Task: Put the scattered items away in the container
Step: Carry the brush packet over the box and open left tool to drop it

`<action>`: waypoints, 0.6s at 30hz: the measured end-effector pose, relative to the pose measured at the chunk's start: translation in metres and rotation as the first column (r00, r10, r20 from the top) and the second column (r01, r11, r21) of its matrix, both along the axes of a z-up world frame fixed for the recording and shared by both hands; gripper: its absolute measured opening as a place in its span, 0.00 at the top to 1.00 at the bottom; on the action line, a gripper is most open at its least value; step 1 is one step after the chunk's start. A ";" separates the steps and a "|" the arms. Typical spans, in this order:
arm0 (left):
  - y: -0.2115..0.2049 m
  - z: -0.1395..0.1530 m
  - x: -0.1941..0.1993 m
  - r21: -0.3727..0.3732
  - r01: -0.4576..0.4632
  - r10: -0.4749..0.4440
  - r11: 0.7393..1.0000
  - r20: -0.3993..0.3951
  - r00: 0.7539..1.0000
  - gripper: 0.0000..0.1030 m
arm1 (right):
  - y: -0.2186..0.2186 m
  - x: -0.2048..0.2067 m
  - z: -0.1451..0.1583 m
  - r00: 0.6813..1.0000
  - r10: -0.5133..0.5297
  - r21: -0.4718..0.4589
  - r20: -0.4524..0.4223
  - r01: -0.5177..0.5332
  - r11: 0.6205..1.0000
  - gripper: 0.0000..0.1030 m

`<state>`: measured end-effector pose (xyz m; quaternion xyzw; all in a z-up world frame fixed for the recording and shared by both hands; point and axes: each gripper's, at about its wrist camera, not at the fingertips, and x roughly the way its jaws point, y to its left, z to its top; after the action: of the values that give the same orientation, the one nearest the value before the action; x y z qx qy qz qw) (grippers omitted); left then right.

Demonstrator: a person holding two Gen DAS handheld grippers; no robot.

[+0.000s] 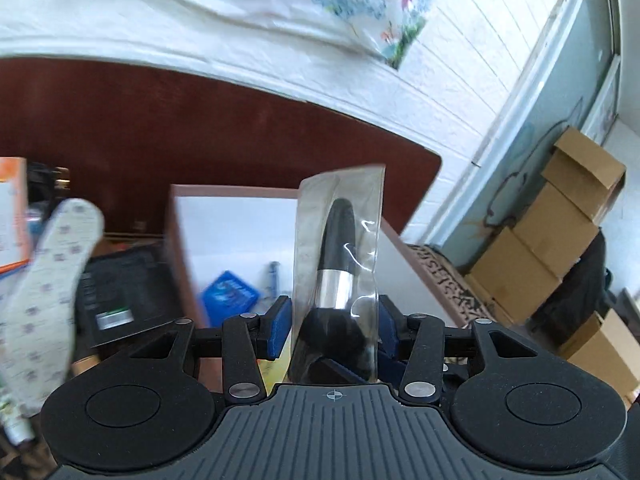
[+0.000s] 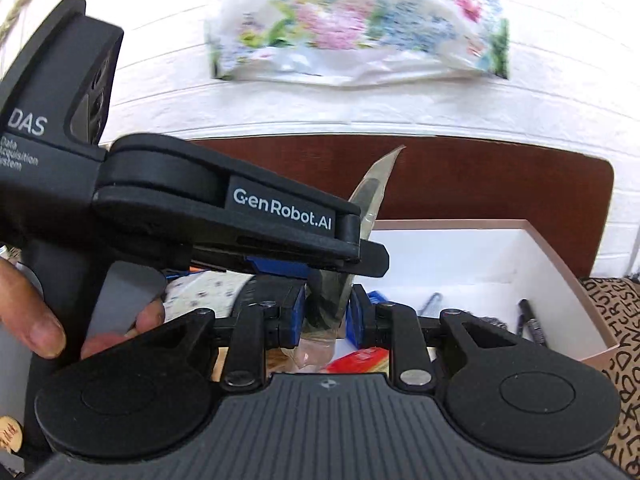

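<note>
In the left wrist view, the left gripper (image 1: pixel 331 320) had its blue ribbed pads (image 1: pixel 280 326) apart on either side of a clear glossy pouch (image 1: pixel 338 264), which stood upright between them. Whether the pads pressed the film could not be told here. Inside the pouch was a brush (image 1: pixel 340 248) with a tapered black handle, a shiny metal collar and dark bristles at the base. Behind it sat the box (image 1: pixel 236 216), pink-edged with smooth white walls, holding a blue packet (image 1: pixel 228 294). To the left lay a pale patterned insole (image 1: pixel 52 272) and a flat black packet (image 1: pixel 124 296) on the dark red-brown table (image 1: pixel 200 128).

In the right wrist view, the right gripper (image 2: pixel 325 314) stood part open around the pouch's lower end (image 2: pixel 324 300), contact unclear. The left gripper's matte black body (image 2: pixel 200 208) crossed above, its jaws closed on the pouch. The box (image 2: pixel 560 264) lay just behind, with a black pen (image 2: pixel 530 318) inside.
</note>
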<state>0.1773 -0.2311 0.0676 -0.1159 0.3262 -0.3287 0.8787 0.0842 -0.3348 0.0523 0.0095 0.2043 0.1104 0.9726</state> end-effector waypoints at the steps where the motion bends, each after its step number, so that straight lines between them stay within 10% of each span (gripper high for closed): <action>1: -0.007 -0.003 0.006 -0.004 0.016 -0.016 1.000 -0.013 1.000 0.47 | -0.006 0.007 -0.001 1.000 0.003 0.005 -0.006 -0.003 1.000 0.76; 15: -0.089 -0.050 0.088 0.064 0.074 -0.070 0.995 -0.067 0.995 0.52 | -0.058 0.084 -0.038 0.988 -0.090 -0.088 -0.126 0.079 0.993 0.77; 18: -0.093 -0.057 0.101 0.080 0.052 -0.046 0.995 -0.079 0.996 0.20 | -0.067 0.104 -0.050 0.975 -0.135 -0.115 -0.179 0.116 0.987 0.74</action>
<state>0.2781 -0.3244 0.0103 -0.0844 0.3759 -0.3319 0.8611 0.1887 -0.4019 0.0021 -0.0179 0.2986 0.0365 0.9535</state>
